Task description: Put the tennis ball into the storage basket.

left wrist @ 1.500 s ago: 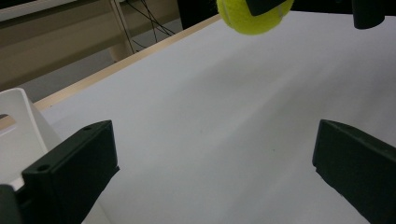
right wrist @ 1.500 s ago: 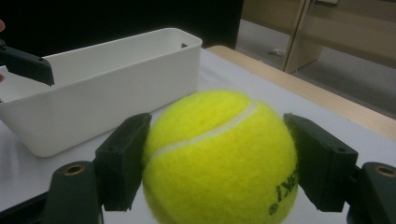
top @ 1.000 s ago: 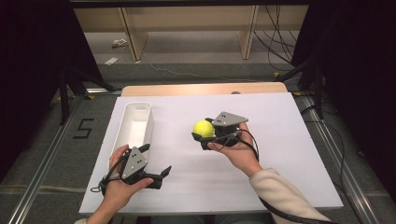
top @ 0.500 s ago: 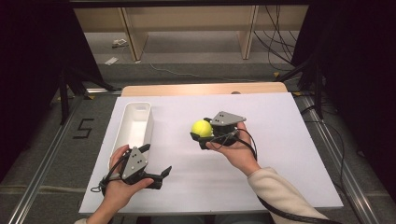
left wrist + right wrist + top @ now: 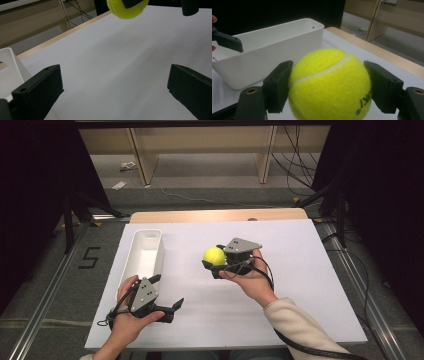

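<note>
The right gripper (image 5: 216,261) is pinching the fuzzy yellow tennis ball (image 5: 214,255) above the table — the long white plastic bin (image 5: 145,256) is lying to its left (lengthwise away), nearer the spread-open left gripper (image 5: 167,292).

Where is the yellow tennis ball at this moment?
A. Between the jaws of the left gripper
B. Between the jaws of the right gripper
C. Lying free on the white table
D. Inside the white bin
B: in the right gripper view the tennis ball sits clamped between both black jaws of the right gripper, short of the white bin.
</note>
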The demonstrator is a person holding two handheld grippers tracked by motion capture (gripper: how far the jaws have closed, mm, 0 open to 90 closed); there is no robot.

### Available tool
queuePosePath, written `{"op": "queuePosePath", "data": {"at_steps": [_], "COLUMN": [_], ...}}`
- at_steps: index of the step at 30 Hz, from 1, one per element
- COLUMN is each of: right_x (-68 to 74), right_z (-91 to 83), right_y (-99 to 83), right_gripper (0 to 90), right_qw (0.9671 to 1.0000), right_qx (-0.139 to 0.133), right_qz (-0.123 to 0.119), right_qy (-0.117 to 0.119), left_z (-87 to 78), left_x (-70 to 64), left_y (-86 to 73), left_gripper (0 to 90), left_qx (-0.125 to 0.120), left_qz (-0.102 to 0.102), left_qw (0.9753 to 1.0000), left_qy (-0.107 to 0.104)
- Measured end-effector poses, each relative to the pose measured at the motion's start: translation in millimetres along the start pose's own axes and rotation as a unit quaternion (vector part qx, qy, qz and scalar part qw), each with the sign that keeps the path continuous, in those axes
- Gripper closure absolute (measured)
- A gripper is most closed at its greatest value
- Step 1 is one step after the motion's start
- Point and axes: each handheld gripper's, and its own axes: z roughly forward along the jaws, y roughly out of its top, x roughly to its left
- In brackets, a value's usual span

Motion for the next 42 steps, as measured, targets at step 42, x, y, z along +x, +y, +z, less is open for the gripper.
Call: {"op": "queuePosePath", "data": {"at_steps": [42], "right_x": [6.9], "right_z": [13.8], "right_y": [7.9], "right_gripper": [27.2], "right_qw": [0.9998], "right_qx": [-0.005], "right_qz": [0.002], "right_qy": [0.019], "left_z": [-0.4], "left_x": [-1.5], "left_y": [-0.2], "left_gripper": [0.0], "left_qx": [0.003], "left_qz": [-0.008], "left_qw": [1.0000], "left_qy": [-0.003]}}
